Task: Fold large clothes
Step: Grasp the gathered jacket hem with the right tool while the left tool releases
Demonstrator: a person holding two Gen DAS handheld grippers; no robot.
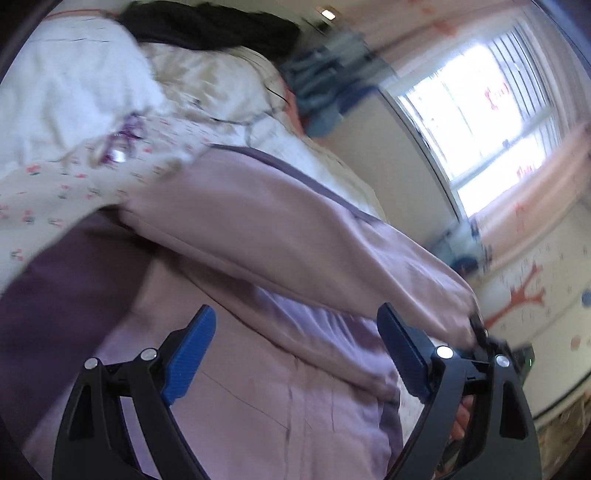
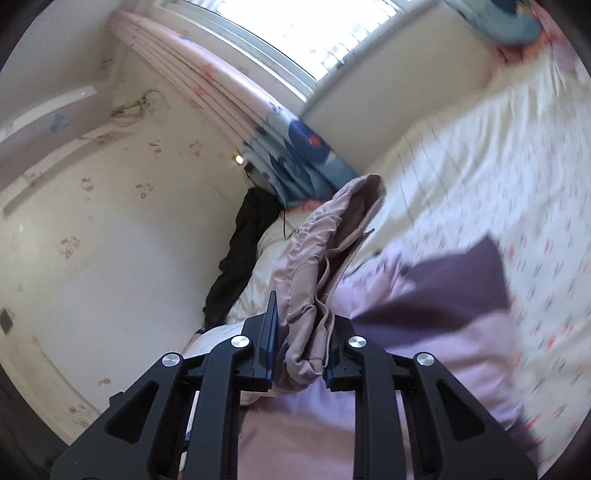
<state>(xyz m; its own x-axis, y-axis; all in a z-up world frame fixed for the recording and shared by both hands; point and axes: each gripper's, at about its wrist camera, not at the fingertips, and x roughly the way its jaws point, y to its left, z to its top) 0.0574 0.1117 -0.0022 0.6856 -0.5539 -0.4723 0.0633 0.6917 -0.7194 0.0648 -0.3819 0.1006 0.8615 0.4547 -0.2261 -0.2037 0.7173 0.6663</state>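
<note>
A pale lilac-pink jacket (image 1: 258, 369) with dark purple panels lies spread on the floral bed sheet (image 1: 55, 192). My left gripper (image 1: 295, 328) hovers open over its body, blue pads wide apart with nothing between them. One sleeve (image 1: 295, 236) is stretched up and to the right, to where a dark gripper tip (image 1: 480, 334) holds its end. In the right wrist view my right gripper (image 2: 301, 336) is shut on that bunched sleeve (image 2: 314, 266), lifted off the bed. The jacket body (image 2: 424, 332) lies below it to the right.
A white duvet (image 1: 74, 85) and a black garment (image 1: 207, 26) are heaped at the head of the bed. Blue clothes (image 1: 325, 85) lie near the window (image 1: 480, 110). A patterned wall (image 2: 110, 221) and a curtain (image 2: 295, 155) border the bed. A hand (image 1: 461, 417) shows behind my left gripper.
</note>
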